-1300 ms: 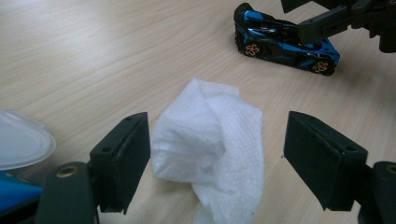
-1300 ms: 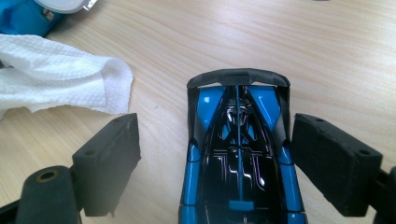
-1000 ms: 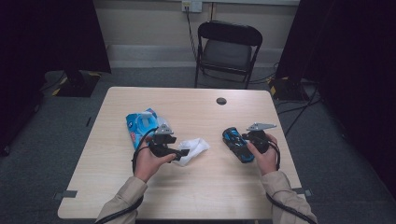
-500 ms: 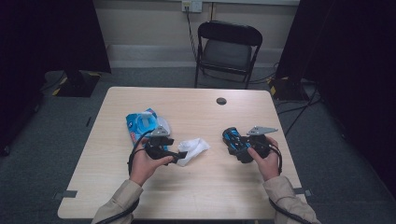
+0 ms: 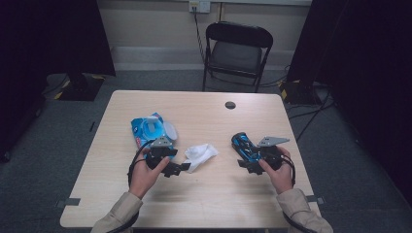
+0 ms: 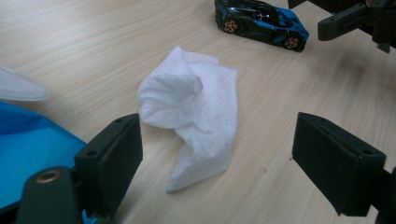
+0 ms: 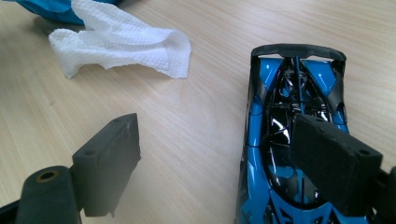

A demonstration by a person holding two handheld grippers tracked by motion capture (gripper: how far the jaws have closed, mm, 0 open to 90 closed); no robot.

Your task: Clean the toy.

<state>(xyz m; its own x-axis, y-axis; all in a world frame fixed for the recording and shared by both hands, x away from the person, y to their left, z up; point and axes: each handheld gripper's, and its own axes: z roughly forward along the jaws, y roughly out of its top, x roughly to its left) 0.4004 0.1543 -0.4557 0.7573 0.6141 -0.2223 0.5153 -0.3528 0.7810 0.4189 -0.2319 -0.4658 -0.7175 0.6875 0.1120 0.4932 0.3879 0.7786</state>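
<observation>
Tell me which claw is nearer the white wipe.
Left. The left claw straddles the white wipe, jaws open, not pressing. The right claw sits farther off, over the toy car.

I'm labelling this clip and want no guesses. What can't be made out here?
- Wipes pack: print too small in the high view; cut by the frame edge in the left gripper view.
- Toy car: its near end is hidden behind the right gripper jaw and cut off by the bottom edge.
</observation>
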